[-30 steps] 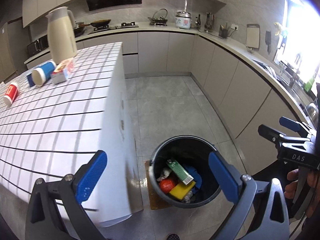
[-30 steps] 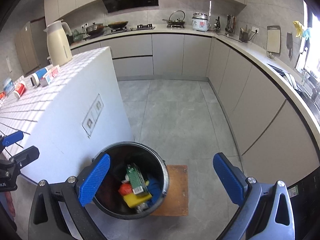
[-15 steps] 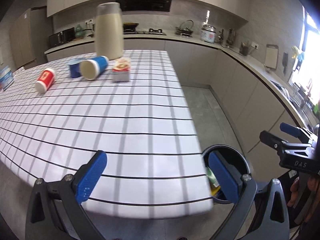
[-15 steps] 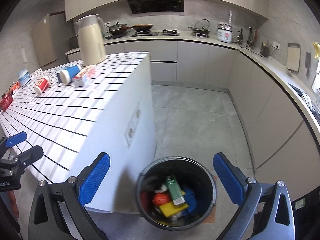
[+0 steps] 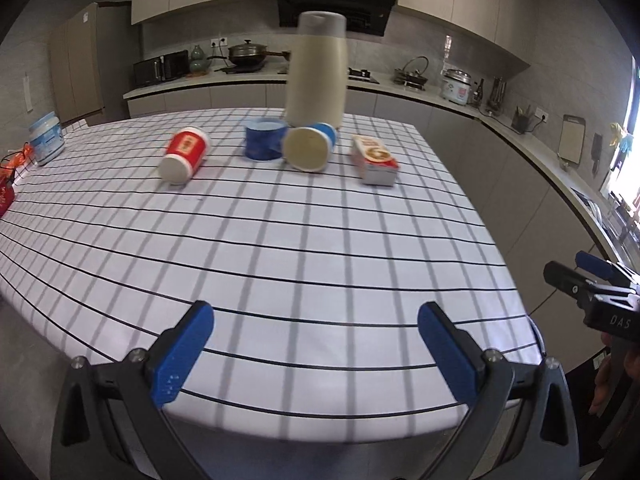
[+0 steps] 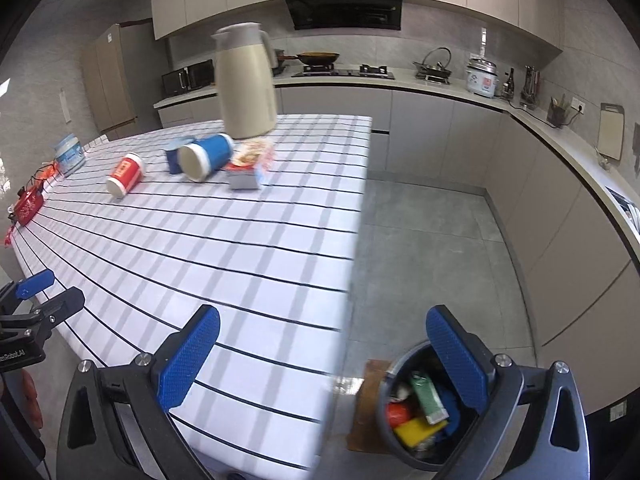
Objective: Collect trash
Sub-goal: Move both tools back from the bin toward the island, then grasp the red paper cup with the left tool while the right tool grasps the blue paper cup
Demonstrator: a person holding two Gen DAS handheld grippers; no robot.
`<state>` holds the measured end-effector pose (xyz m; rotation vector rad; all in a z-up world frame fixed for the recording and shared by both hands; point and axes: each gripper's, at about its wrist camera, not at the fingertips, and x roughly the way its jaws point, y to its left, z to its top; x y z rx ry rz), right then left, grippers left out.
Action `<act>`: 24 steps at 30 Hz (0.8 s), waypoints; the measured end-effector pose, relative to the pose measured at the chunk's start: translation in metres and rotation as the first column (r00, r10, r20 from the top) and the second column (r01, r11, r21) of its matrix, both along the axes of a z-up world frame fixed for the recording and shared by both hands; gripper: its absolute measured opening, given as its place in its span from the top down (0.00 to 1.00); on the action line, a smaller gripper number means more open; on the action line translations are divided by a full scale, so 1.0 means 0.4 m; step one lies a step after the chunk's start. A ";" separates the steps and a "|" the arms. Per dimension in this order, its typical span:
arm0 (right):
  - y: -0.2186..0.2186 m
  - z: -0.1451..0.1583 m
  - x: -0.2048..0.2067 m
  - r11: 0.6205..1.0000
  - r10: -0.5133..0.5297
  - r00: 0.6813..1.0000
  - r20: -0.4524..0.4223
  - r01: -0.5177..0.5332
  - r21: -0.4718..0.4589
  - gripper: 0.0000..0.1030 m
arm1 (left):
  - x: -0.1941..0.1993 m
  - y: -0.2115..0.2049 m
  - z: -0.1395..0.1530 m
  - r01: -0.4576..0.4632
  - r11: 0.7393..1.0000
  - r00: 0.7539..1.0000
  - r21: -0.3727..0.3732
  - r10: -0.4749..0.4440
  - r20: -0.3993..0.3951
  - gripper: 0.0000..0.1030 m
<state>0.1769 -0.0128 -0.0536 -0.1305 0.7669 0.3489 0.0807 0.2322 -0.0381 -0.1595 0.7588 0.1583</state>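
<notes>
- The trash I see sits on the far part of the checked table (image 5: 304,264): a red cup (image 5: 185,154) lying on its side at the left, a blue tub (image 5: 262,142) upright in the middle, a blue cup (image 5: 310,147) on its side touching that tub, and a small carton (image 5: 375,159) lying flat to the right.
- A cream jug (image 5: 318,70) stands just behind the blue tub and blue cup.
- From my right wrist view the trash bin (image 6: 386,380) stands on the floor at the near right, off the table's right edge, on a brown mat (image 6: 366,404); inside I see a green carton (image 6: 430,398), a yellow item and a red one.
- My left gripper (image 5: 316,346) hangs over the near table edge, jaws spread wide and holding nothing.
- My right gripper (image 6: 322,354) is also wide apart and holding nothing, one finger over the table, the other over the bin.
- A pale blue jar (image 5: 47,138) stands at the far left table edge.
</notes>
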 end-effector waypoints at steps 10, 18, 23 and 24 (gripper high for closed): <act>0.217 0.005 -0.018 0.998 0.020 1.000 0.022 -0.021 0.051 0.00 | -0.032 0.205 0.003 -0.056 0.998 0.998 0.012 0.056 0.000 0.01; 0.343 0.015 0.027 0.994 0.086 0.996 0.036 -0.088 0.060 0.06 | 0.025 0.300 -0.017 -0.100 0.995 0.995 0.011 0.100 -0.013 0.01; 0.422 0.001 0.109 0.990 0.114 0.993 0.034 -0.117 0.082 0.13 | 0.093 0.367 -0.026 -0.119 0.993 0.993 0.009 0.119 -0.016 0.01; 0.442 -0.004 0.132 0.989 0.120 0.992 0.033 -0.123 0.085 0.16 | 0.114 0.380 -0.029 -0.121 0.993 0.992 0.006 0.122 -0.021 0.01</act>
